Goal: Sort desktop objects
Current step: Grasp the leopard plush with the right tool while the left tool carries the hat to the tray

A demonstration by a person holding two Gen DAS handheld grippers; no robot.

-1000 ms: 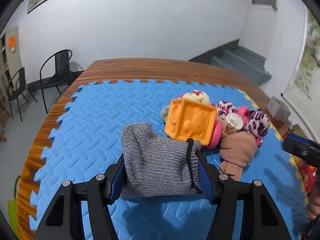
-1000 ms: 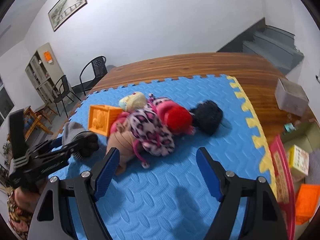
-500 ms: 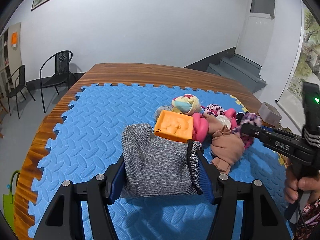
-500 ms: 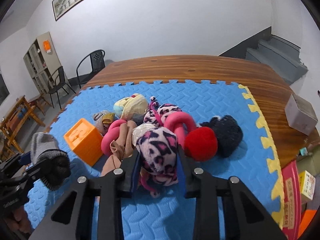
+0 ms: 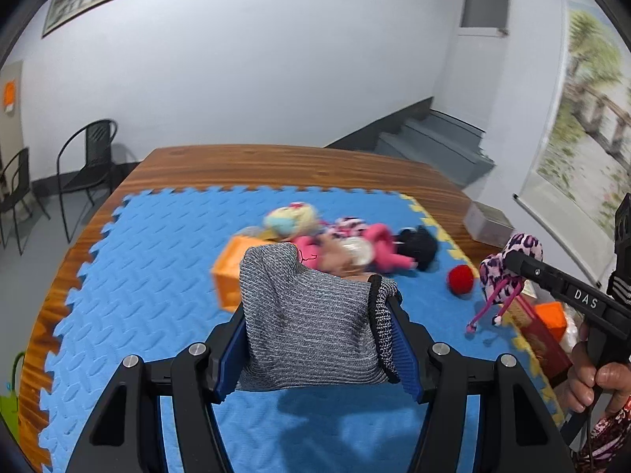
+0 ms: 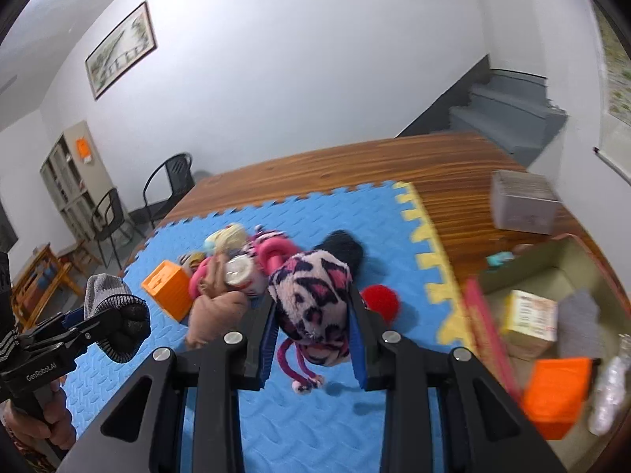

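The left gripper (image 5: pixel 315 339) is clamped on a grey knitted glove with a black cuff (image 5: pixel 307 331), held above the near part of the blue interlocking foam mat (image 5: pixel 157 276). The right gripper (image 6: pixel 311 331) is closed on a pink-and-black leopard-print plush hat with dangling cords (image 6: pixel 311 295), lifted off the mat near its yellow-edged side. On the mat, a red pompom ball (image 6: pixel 380 299) lies just beside the yellow edge, apart from the heap at the mat's middle: an orange plastic cube (image 6: pixel 167 287), a tan cloth (image 6: pixel 217 311), a pink ring toy (image 6: pixel 276 254), a black fuzzy hat (image 6: pixel 343 248) and a pastel plush (image 6: pixel 226 236). Off the mat's yellow edge stands an open cardboard box (image 6: pixel 552 276) holding an orange block (image 6: pixel 556 390).
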